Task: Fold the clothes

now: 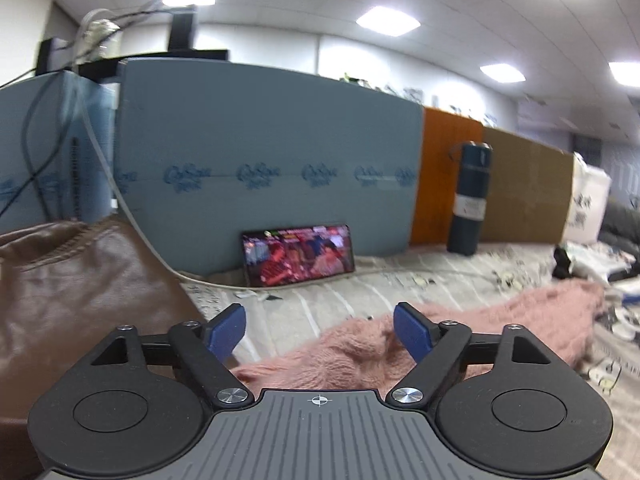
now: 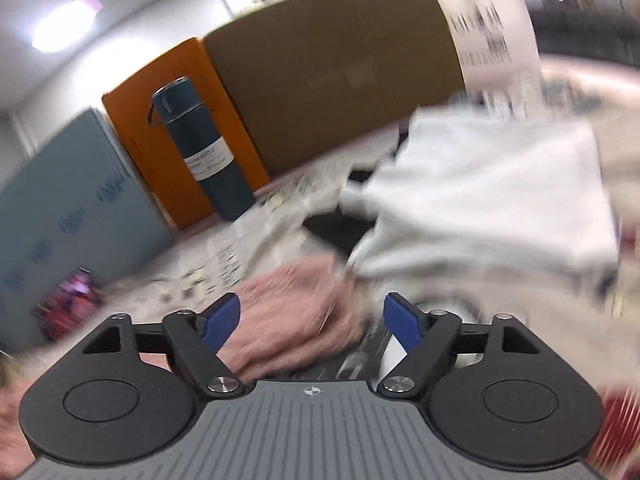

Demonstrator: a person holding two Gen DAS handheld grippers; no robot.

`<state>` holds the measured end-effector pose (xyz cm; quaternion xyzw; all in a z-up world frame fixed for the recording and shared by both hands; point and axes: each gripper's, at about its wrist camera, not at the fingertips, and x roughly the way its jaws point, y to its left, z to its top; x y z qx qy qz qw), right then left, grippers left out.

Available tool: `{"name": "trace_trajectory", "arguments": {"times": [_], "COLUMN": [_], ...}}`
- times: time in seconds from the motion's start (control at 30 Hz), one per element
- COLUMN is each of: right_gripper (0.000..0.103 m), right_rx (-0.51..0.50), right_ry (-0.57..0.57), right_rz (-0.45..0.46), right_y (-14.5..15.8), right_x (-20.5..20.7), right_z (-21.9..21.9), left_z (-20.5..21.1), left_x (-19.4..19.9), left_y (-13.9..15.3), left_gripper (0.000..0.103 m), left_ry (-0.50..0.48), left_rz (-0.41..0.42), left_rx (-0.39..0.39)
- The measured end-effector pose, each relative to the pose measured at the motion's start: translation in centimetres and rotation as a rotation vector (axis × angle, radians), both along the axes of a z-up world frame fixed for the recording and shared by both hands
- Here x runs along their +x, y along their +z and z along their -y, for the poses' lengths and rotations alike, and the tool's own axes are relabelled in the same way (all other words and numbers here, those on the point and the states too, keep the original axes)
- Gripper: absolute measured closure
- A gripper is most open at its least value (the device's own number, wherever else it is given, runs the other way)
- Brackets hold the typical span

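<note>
our left claw [image 1: 320,330] and right claw [image 2: 312,322] both hang released above the fuzzy pink sweater [image 1: 460,332] lying on the printed table cover [image 1: 320,300]; a white garment [image 2: 480,200] lies beside it.

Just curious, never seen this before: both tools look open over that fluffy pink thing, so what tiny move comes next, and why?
Probably lower the left gripper onto the fluffy pink sweater and close on its near edge. Both grippers are open and hold nothing, and the sweater lies rumpled, unfolded, right under the left one. The right gripper view is too blurred to judge.
</note>
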<state>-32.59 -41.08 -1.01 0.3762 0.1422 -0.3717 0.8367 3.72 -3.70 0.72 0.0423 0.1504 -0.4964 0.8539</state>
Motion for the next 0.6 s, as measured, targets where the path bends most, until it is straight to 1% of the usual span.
{"name": "trace_trajectory", "arguments": {"times": [0.1, 0.17, 0.27, 0.33, 0.4, 0.43, 0.47, 0.5, 0.53, 0.6], "right_gripper": [0.025, 0.025, 0.025, 0.025, 0.028, 0.038, 0.064, 0.076, 0.085, 0.089], "right_rx": [0.171, 0.248, 0.267, 0.248, 0.222, 0.201, 0.185, 0.189, 0.185, 0.113], "right_ry": [0.062, 0.086, 0.058, 0.027, -0.009, -0.027, -0.037, -0.039, -0.040, -0.043], "right_rz": [0.099, 0.156, 0.244, 0.264, 0.273, 0.261, 0.239, 0.211, 0.190, 0.190], "right_y": [-1.3, -2.4, -3.4, -3.5, -3.5, -3.5, -3.6, -3.8, -4.0, -3.6], "right_x": [0.4, 1.4, 2.8, 3.8, 4.7, 5.1, 5.5, 5.8, 6.0, 5.4], "right_z": [0.3, 0.9, 1.7, 2.0, 2.1, 2.1, 1.9, 2.0, 1.8, 1.2], "left_z": [-0.9, -1.3, -1.9, -2.1, -2.3, -2.3, -2.3, -2.3, -2.3, -2.4], "left_x": [-0.2, -0.2, 0.0, 0.2, 0.4, 0.6, 0.7, 0.7, 0.8, 0.8], "left_y": [0.2, 0.2, 0.1, 0.0, -0.1, -0.2, -0.3, -0.3, -0.4, -0.5], "left_gripper": [0.018, 0.018, 0.018, 0.018, 0.018, 0.018, 0.018, 0.018, 0.018, 0.018], "left_ry": [0.013, 0.021, 0.034, 0.042, 0.048, 0.049, 0.050, 0.054, 0.057, 0.061], "left_rz": [-0.016, -0.032, -0.065, -0.080, -0.095, -0.103, -0.109, -0.111, -0.113, -0.115], "left_rx": [-0.035, -0.053, -0.078, -0.091, -0.098, -0.098, -0.099, -0.099, -0.100, -0.100]}}
